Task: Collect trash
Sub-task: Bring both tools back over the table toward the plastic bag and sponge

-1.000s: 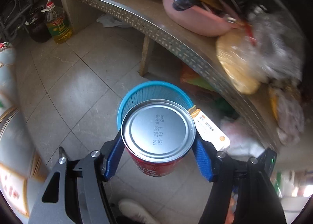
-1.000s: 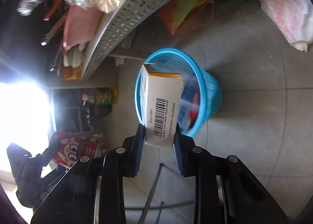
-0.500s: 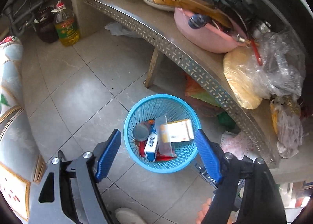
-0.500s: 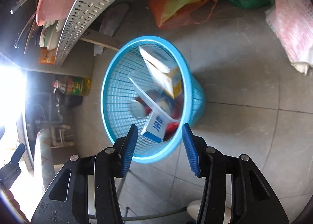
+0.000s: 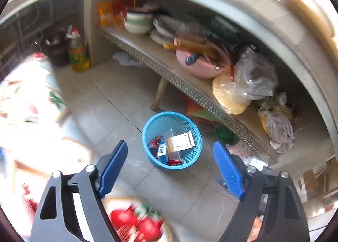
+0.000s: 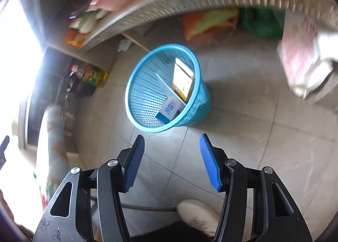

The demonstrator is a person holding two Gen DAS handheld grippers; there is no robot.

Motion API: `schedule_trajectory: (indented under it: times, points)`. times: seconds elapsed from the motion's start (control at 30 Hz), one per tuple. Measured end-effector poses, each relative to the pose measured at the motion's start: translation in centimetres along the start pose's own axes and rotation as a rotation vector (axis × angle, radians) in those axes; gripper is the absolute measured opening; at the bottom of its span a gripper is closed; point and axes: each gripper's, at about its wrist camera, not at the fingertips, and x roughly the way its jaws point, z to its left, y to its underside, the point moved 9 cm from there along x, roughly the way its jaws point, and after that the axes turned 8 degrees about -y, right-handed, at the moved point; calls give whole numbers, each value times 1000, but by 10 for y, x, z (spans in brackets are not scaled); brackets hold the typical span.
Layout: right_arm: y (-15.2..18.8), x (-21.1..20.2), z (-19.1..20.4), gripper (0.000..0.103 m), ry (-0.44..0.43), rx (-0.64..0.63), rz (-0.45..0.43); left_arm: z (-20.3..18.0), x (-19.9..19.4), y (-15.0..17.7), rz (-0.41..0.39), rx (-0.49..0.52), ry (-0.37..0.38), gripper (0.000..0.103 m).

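A blue mesh waste basket [image 5: 191,122] [image 6: 191,119] stands on the tiled floor by a low metal shelf. Inside it lie a white and orange carton [image 5: 180,142] [image 6: 182,80], a blue and white box [image 5: 161,150] [image 6: 170,109] and a red can [image 5: 153,144]. My left gripper [image 5: 171,153] hangs above and short of the basket, its jaws still opening with nothing between them. My right gripper [image 6: 172,142] is also raised short of the basket, jaws opening and empty.
The perforated metal shelf [image 5: 190,89] carries bowls, a pink basin [image 5: 200,64] and plastic bags [image 5: 253,77]. An oil bottle [image 5: 79,53] stands at the far left. Coloured bags [image 6: 209,24] lie under the shelf. A person's shoe [image 6: 198,214] shows below my right gripper.
The left gripper let the red can fall into the basket and the right let go of the carton. Both grippers then opened wider and lifted up and away from the basket.
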Motion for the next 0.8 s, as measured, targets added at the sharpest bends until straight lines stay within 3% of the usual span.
schedule_trajectory:
  times: [0.33, 0.8]
  points:
    - [10, -95, 63, 72, 31, -301, -85, 60, -132, 67, -212, -38, -91, 92]
    - [38, -122, 169, 76, -126, -480, -13, 158, -199, 174, -273, -186, -263, 97]
